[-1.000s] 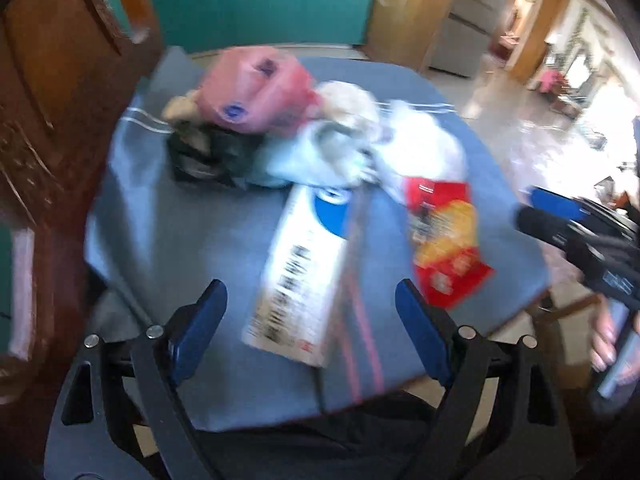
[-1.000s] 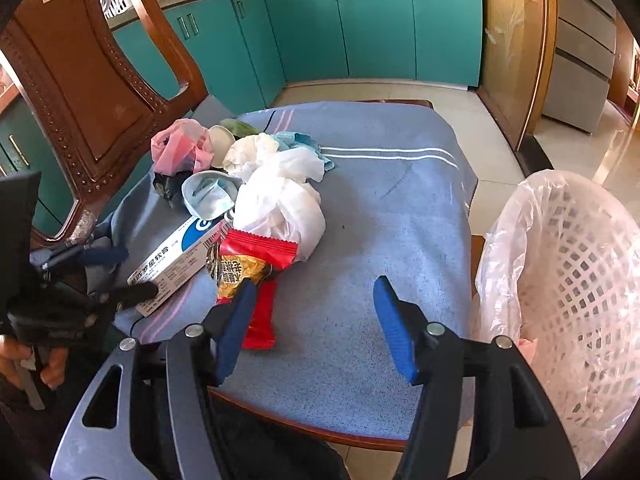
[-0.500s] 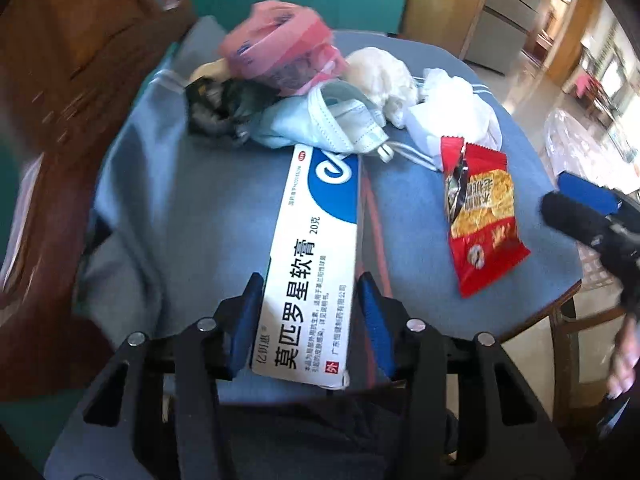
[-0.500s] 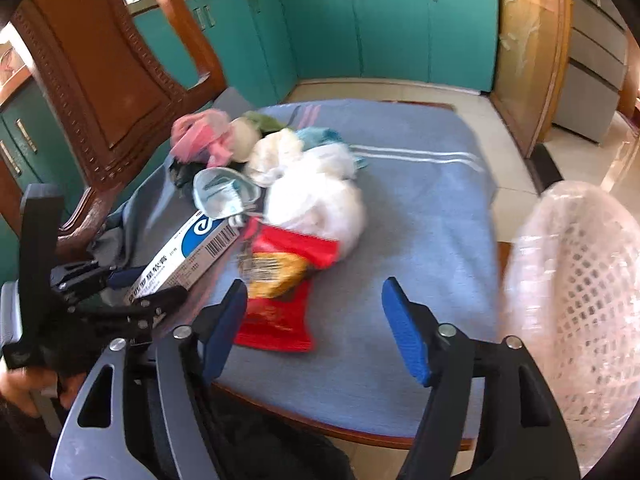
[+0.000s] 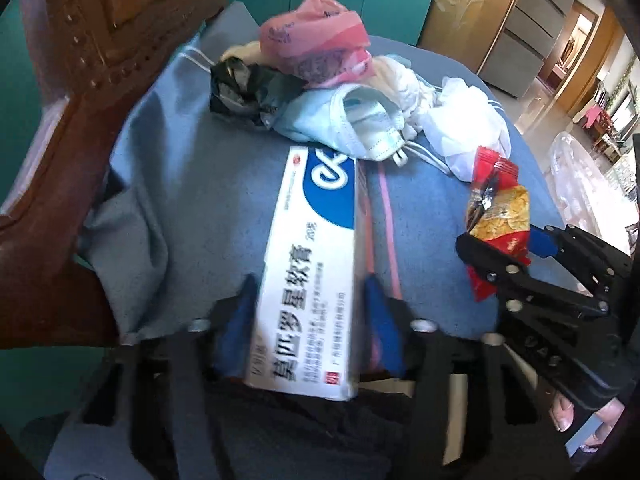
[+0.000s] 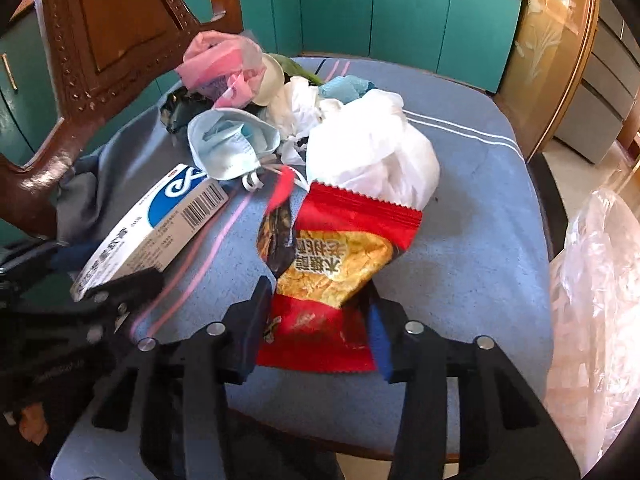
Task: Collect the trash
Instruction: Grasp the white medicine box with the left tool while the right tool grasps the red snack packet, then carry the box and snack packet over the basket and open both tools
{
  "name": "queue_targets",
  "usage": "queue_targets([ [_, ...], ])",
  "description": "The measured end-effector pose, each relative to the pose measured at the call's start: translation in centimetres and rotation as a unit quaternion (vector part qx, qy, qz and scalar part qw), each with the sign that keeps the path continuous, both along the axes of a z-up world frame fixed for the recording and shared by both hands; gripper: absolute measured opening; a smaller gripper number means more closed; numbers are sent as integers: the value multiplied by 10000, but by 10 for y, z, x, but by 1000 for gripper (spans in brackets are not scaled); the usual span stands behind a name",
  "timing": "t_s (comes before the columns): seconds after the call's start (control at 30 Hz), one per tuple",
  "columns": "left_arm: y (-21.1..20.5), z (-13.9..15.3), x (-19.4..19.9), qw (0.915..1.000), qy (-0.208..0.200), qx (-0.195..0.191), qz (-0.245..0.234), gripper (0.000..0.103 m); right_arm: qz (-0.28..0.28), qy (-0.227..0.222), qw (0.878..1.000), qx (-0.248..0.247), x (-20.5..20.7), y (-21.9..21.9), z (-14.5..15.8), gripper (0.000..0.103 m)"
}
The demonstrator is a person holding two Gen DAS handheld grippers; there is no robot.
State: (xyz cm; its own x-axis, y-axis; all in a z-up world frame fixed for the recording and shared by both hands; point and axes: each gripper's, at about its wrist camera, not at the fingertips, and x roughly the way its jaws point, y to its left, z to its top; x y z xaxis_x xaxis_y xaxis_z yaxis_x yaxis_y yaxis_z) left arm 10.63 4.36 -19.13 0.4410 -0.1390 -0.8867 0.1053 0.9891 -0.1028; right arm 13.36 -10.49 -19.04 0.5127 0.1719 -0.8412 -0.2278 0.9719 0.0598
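The left gripper (image 5: 308, 312) jaws are clamped on the ointment box (image 5: 312, 272), whose near end hides the counter (image 6: 472, 240) edge. The right gripper (image 6: 316, 320) jaws straddle the snack wrapper (image 6: 340, 256); contact is unclear. Masks and bags crowd 12 o'clock. A lined basket (image 6: 596, 320) is cut off at 3 o'clock; a chair (image 6: 100, 40) stands at 10.

The box (image 5: 310, 268) carried large black Chinese characters along its white face, reading 莫匹罗星软膏, with "20g" printed small beside them near the blue panel. Smaller lines of Chinese print ran beside the large characters, too fine to read. A white looping logo sat on the blue panel. In the right wrist view its side showed a barcode. The snack packet (image 6: 336, 264) bore Chinese characters, upside down and unclear.
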Motion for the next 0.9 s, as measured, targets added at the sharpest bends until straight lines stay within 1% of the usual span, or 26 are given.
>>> queue_targets([
  [0.03, 0, -1, 1, 10000, -7, -13, 11, 44, 7, -13, 10000, 25, -1, -1, 2, 44],
  [0.07, 1, 0, 0, 10000, -23, -13, 18, 42, 14, -40, 10000, 62, -3, -5, 5, 44],
  [0.13, 4, 0, 0, 10000, -67, -56, 33, 41, 16, -72, 9998, 162, -6, -12, 10, 44],
  [0.3, 6, 14, -8, 9995, -282, -25, 110, 41, -130, -157, 9993, 326, -13, -33, 23, 44],
  [0.37, 7, 19, -11, 9990, -407, -22, 165, 41, -202, -229, 9991, 295, -14, -38, 28, 44],
  [0.43, 5, 27, -15, 9979, -606, 46, 213, 41, -255, -294, 9990, 240, -15, -40, 30, 44],
  [0.53, -1, 34, -20, 9964, -802, 171, 209, 41, -341, -380, 9986, 104, -15, -42, 33, 44],
  [0.6, -6, 35, -17, 9962, -829, 209, 172, 41, -380, -368, 9986, 59, -14, -45, 31, 44],
  [0.7, -10, 28, -15, 9968, -757, 228, 146, 41, -408, -363, 9985, -9, -13, -45, 29, 44],
  [0.8, -11, 24, -16, 9971, -717, 181, 154, 40, -425, -328, 9986, -25, -10, -42, 26, 44],
  [0.9, -12, 27, -17, 9962, -823, 213, 162, 40, -409, -346, 9986, -36, -9, -39, 27, 44],
])
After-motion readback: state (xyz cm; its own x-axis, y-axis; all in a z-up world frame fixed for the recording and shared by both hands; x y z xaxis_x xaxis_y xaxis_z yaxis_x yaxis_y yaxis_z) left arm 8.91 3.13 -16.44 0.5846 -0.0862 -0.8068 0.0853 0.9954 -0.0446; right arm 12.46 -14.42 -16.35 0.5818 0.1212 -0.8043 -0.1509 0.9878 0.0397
